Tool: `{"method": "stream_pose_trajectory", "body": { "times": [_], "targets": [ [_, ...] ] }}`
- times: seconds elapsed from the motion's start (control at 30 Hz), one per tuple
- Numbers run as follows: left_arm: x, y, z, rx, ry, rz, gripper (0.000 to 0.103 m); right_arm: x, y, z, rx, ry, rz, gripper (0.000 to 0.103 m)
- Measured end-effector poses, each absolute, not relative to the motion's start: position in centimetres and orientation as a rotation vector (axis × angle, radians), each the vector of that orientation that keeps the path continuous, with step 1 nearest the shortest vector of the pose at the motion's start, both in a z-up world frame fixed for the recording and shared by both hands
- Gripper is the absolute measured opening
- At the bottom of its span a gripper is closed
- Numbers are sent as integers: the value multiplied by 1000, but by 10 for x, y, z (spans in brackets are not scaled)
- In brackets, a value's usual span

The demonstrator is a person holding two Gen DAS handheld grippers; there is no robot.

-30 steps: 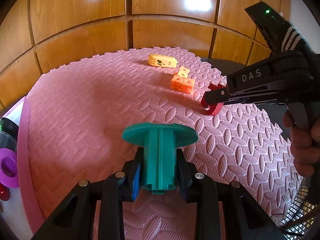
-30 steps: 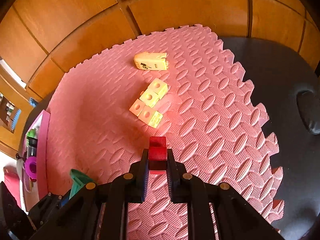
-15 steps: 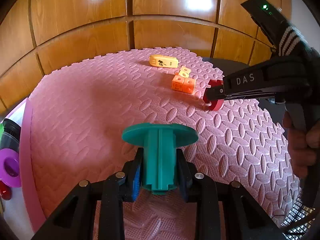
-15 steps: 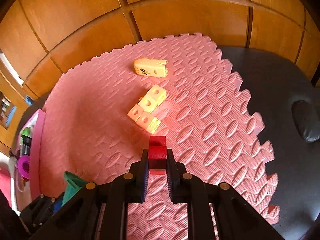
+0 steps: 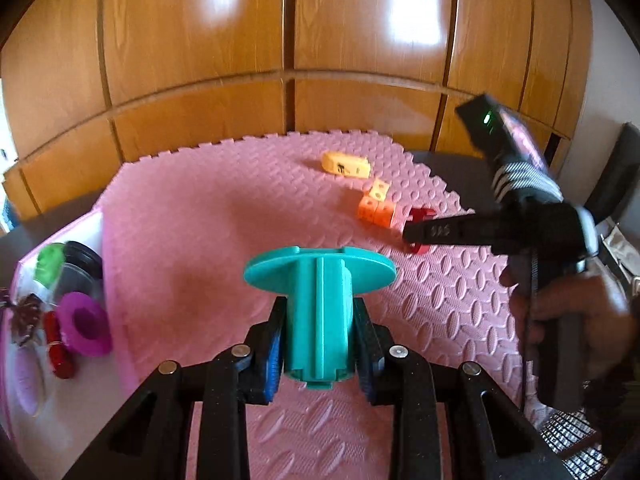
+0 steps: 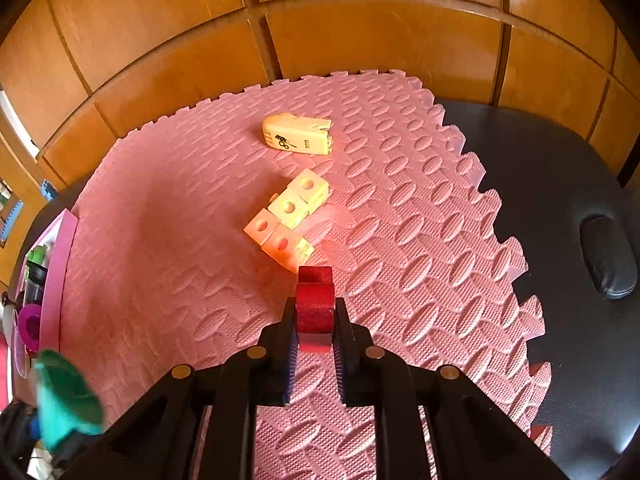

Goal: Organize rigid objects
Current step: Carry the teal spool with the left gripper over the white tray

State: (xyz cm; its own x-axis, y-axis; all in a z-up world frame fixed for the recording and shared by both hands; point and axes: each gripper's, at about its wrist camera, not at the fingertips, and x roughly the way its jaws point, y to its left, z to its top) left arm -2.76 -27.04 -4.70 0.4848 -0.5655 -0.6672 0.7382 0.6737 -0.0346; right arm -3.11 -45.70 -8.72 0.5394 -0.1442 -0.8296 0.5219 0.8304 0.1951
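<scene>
My left gripper [image 5: 320, 344] is shut on a teal spool-shaped piece [image 5: 318, 304], held above the pink foam mat [image 5: 200, 232]. My right gripper [image 6: 314, 330] is shut on a red block [image 6: 315, 306], held over the mat just short of a cluster of yellow and orange cubes [image 6: 288, 216]. A yellow wedge-shaped block [image 6: 298, 136] lies farther back. In the left wrist view the right gripper [image 5: 416, 232] and its red block [image 5: 420, 216] sit beside the cubes [image 5: 376, 208]. The teal piece also shows at the lower left of the right wrist view [image 6: 66, 400].
A pink-rimmed white tray [image 5: 96, 216] at the mat's left edge holds a purple ring [image 5: 84, 324], a green-lidded jar [image 5: 52, 260], a red piece [image 5: 56, 348] and other small things. Wooden wall panels stand behind. A black padded surface [image 6: 540, 184] lies right of the mat.
The left view has lifted and swung left, so the tray shows more fully. The right gripper with the red block has moved closer to the cubes. Both grips are unchanged.
</scene>
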Motion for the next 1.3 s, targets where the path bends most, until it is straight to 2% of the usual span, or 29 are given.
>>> {"method": "stream_pose_trajectory", "body": {
  "times": [0.5, 0.97, 1.3],
  "targets": [
    [-33, -231, -15, 207, 690, -759, 30, -29, -452, -88, 374, 901, -429, 14],
    [-17, -196, -13, 166, 727, -665, 30, -26, -449, -91, 345, 911, -440, 14],
    [5, -133, -4, 86, 732, -548, 30, -26, -446, -91, 333, 917, -440, 14]
  ]
}}
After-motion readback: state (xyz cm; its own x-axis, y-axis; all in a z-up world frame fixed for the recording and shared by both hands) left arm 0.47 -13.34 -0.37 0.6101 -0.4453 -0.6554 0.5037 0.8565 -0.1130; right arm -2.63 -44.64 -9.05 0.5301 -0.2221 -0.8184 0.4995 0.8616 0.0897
